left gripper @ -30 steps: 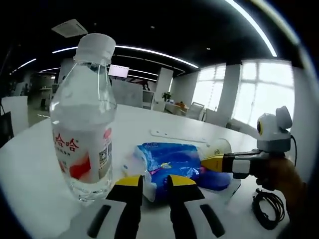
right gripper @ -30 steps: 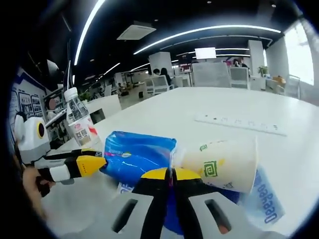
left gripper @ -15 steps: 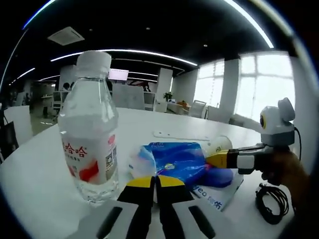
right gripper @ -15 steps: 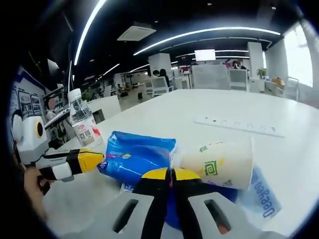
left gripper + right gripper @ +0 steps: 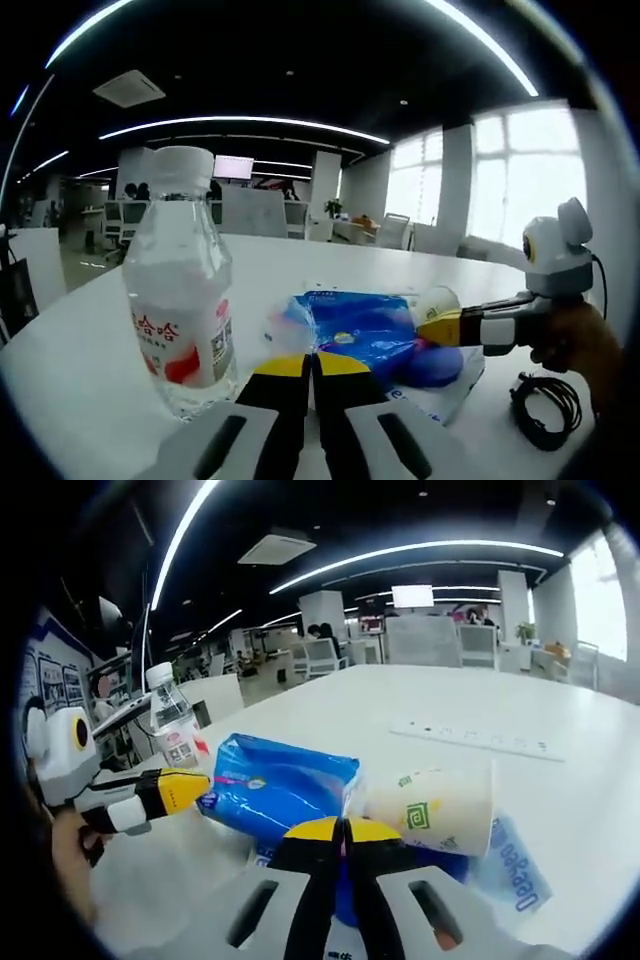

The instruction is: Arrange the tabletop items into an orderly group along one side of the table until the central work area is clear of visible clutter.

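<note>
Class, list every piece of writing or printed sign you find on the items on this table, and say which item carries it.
"合哈" in red: label of the water bottle.
Small print and code square beside it: too small to read.
Green square logo: paper cup; no letters legible.
Blue lettering on the white sheet under the cup: upside down, too blurred to read.
Blue packet: print too blurred.

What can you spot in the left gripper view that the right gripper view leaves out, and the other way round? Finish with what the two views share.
Left gripper view alone: a coiled black cable on the table and bright windows behind.

Right gripper view alone: the green logo on the paper cup lying on its side, and a long white strip flat on the table.

Shared: the water bottle standing upright, the blue pack beside the cup, the white table, and each view's own jaws shut.
</note>
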